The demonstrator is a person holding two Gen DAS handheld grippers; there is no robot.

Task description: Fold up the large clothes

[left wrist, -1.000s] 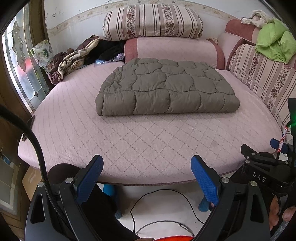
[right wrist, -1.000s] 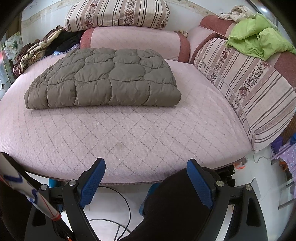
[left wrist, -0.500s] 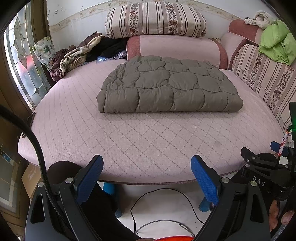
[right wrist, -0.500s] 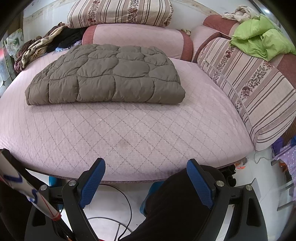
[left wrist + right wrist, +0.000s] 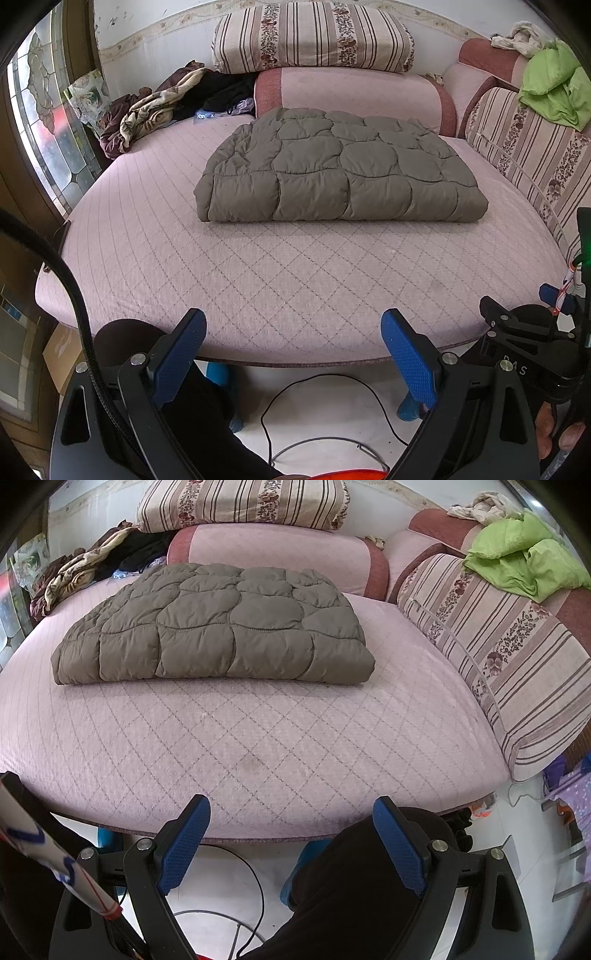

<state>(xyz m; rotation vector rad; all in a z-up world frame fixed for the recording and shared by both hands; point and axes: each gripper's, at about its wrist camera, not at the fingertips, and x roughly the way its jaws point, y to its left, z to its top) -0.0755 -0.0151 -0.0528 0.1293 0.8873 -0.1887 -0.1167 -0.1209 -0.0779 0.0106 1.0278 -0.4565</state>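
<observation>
Both of my grippers hang off the near edge of the bed [image 5: 295, 280], jaws spread wide and holding nothing: my left gripper [image 5: 293, 354] and my right gripper [image 5: 291, 840]. One folded grey quilted jacket [image 5: 332, 173] lies flat toward the back of the pink mattress, well apart from my fingers, just before the pink bolster [image 5: 354, 92].
</observation>
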